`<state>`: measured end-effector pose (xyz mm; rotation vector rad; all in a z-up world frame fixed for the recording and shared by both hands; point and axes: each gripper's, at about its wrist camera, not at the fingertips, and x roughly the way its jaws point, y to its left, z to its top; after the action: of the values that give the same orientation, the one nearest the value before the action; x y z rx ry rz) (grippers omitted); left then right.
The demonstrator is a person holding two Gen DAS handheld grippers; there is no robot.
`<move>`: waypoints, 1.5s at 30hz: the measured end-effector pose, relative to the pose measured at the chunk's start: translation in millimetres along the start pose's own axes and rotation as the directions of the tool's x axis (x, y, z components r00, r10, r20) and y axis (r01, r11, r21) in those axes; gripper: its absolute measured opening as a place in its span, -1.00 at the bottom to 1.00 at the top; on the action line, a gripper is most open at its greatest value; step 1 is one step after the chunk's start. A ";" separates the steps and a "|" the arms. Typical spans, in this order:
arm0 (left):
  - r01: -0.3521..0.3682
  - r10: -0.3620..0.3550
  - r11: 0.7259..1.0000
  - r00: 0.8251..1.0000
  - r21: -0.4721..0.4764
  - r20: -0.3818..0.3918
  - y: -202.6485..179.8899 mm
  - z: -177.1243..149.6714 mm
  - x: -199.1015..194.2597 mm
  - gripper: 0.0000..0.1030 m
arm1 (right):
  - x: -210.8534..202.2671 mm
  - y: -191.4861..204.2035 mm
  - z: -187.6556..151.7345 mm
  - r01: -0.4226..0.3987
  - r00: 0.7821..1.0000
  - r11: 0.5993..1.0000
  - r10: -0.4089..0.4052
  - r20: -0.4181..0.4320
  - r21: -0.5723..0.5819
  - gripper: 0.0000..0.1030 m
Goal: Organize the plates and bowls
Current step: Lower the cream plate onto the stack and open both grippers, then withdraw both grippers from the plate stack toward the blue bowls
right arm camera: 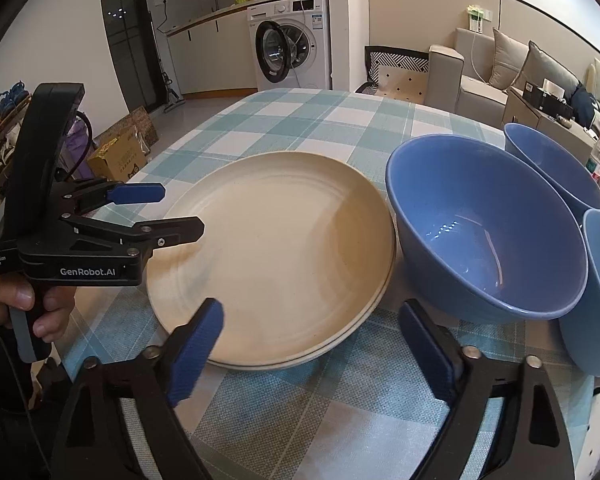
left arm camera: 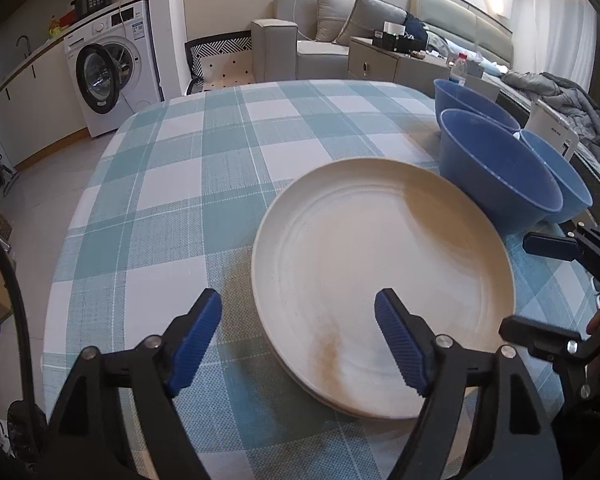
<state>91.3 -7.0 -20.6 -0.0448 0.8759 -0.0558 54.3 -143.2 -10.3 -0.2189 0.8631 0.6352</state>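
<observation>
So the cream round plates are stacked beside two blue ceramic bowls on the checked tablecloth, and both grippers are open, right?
Not quite: there are three blue ceramic bowls, as the right wrist view shows. The cream round plates are stacked beside them on the checked tablecloth, with the left gripper and right gripper open.

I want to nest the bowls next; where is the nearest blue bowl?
In the right wrist view the nearest blue bowl sits on the checked tablecloth, right of the cream plates, with two more bowls behind and beside it.

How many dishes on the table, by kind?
Plates: 2, cream, stacked (two rims show at the near edge)
Bowls: 3, blue
Total: 5
</observation>
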 end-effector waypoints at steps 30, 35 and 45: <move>0.064 -0.066 0.998 0.988 0.018 0.137 -14.7 48.6 -28.1 1.00 | -71.6 -19.3 32.7 -0.013 0.989 1.000 0.016 0.146 -0.020 0.96; 0.080 -0.084 0.996 0.984 0.032 0.155 -23.4 57.8 -30.6 1.00 | -84.9 -41.9 37.0 0.023 0.984 0.999 -0.027 0.174 0.022 0.96; 0.101 -0.108 0.994 0.980 0.050 0.168 -44.9 81.5 -26.0 1.00 | -105.7 -84.0 41.9 0.095 0.974 0.990 -0.114 0.196 0.102 0.97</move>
<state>135.9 -48.7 54.3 -0.0564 0.6999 -0.1663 80.7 -237.8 91.5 -0.1131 0.6788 0.5083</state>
